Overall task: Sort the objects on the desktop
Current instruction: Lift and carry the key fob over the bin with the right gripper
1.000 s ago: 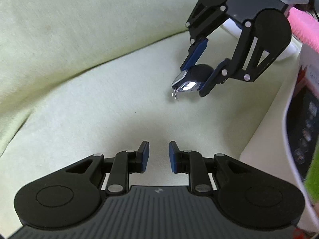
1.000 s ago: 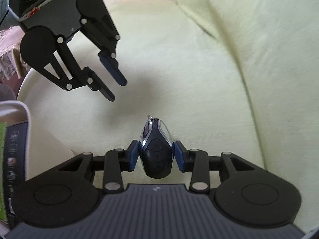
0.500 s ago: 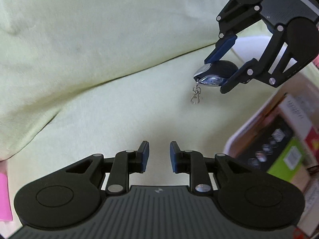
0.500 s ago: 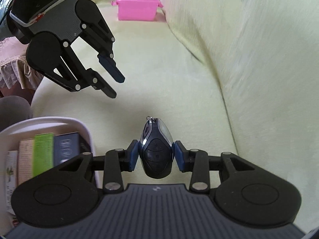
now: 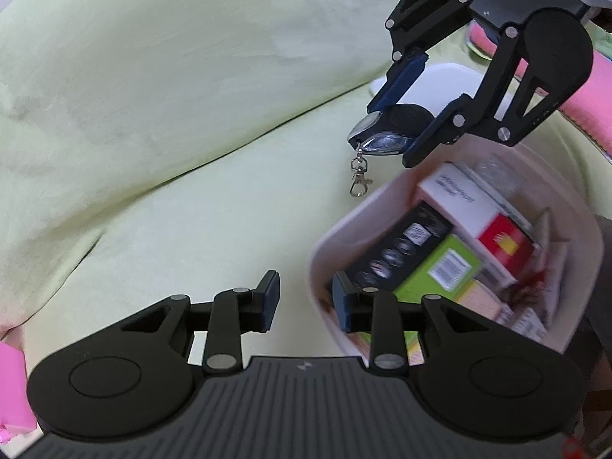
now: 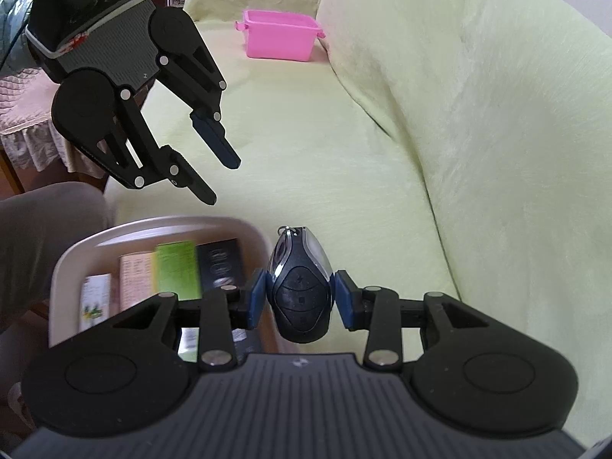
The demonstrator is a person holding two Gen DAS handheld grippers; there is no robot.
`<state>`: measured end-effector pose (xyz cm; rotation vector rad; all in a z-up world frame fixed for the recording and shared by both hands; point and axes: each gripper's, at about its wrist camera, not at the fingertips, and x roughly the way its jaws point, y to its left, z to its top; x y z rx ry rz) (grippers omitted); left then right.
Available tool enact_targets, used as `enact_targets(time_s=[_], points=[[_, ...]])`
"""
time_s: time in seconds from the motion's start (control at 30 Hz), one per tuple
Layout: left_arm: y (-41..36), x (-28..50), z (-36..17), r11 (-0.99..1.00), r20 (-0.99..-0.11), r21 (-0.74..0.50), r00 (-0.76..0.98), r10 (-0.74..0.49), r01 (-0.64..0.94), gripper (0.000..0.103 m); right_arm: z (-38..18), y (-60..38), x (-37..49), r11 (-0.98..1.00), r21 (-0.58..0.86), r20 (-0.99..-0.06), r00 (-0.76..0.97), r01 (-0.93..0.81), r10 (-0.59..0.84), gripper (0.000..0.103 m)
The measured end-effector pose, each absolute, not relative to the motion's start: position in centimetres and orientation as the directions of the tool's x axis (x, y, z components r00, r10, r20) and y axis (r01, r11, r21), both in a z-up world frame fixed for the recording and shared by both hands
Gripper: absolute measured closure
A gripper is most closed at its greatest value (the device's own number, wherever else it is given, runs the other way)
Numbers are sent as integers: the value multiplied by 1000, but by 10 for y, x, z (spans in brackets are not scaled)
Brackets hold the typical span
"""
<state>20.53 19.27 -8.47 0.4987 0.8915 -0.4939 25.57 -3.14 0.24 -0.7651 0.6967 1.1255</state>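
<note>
Currently the left gripper (image 5: 304, 306) hangs parted and empty, beside the white bin (image 6: 63, 267), over the sofa (image 6: 325, 145). Bin holds upright boxes: a green one (image 6: 176, 267), a black one (image 6: 220, 256), pale ones; a red-and-white one (image 5: 493, 225) shows in the left view. Right gripper (image 6: 299, 299) pinches the key fob (image 6: 300, 290) by its sides, just right of the bin rim; long axis along the fingers, ring end forward, clasp (image 5: 358, 178) dangling. Pink tub (image 6: 281, 38) sits far back.
</note>
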Motion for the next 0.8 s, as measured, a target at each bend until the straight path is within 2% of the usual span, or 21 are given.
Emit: enact_targets(time_s=[0.8], points=[[157, 154, -81, 747, -837, 166, 493, -239, 644, 65, 1, -84, 192, 316, -160, -809, 308, -935, 501, 69]])
